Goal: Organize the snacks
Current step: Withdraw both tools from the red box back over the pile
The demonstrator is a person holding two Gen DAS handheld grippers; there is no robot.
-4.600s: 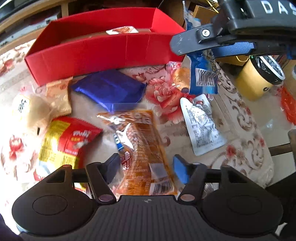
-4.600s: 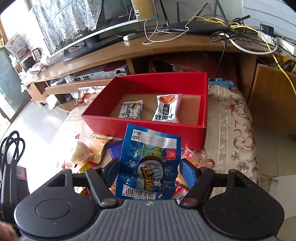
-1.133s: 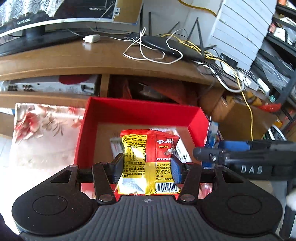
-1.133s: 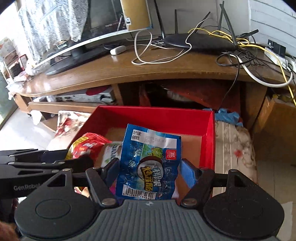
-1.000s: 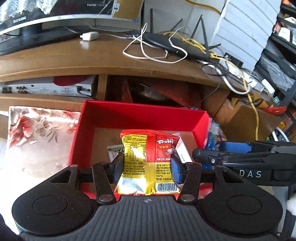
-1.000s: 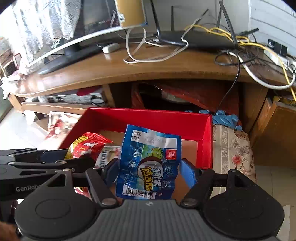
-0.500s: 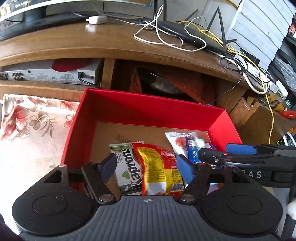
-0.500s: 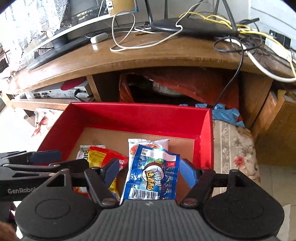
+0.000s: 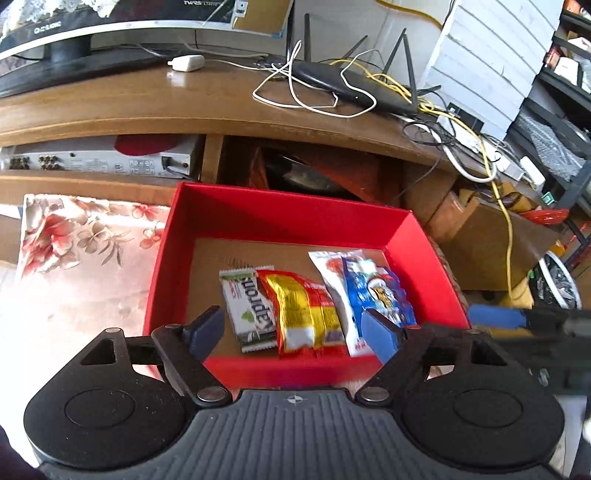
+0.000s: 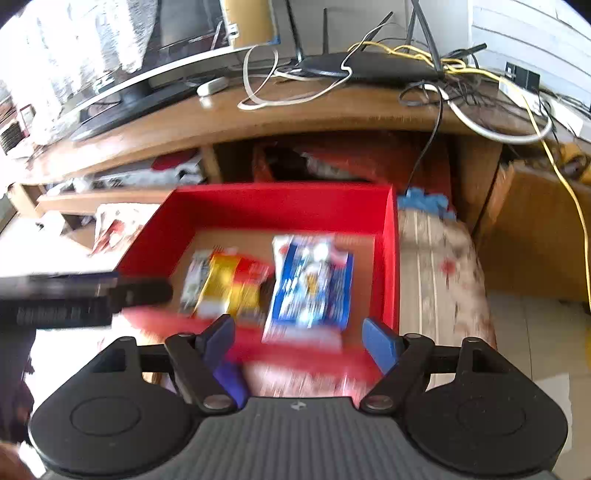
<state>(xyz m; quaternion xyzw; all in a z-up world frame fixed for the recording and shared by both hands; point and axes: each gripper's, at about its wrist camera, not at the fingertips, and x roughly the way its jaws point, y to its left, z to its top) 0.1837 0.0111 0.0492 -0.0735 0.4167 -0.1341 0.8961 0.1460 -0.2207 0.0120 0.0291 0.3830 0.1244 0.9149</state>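
A red box (image 9: 280, 218) (image 10: 280, 199) holds several snack packets. Side by side on its cardboard floor lie a green-and-white Kapron packet (image 9: 249, 306), a red-and-yellow packet (image 9: 304, 314) (image 10: 231, 288), a white packet (image 9: 334, 280) and a blue packet (image 9: 376, 291) (image 10: 314, 284). My left gripper (image 9: 293, 330) hangs over the box's near wall, jaws opening, nothing between its pads. My right gripper (image 10: 299, 338) is also above the near wall, jaws opening, with the blue packet lying free beyond its blurred fingers. In the left wrist view the right gripper's arm (image 9: 535, 321) reaches in from the right.
The box sits on a floral cloth (image 9: 74, 251) (image 10: 439, 266). Behind it stands a wooden TV stand (image 9: 184, 107) with a monitor (image 9: 74, 33), a router (image 9: 351, 88) and tangled cables (image 9: 461, 136). A yellow cup (image 9: 550, 280) stands at the right.
Both grippers let go of their packets: the red-and-yellow one and the blue one now lie in the box. Both sets of jaws have widened and both grippers drew back toward the near wall.
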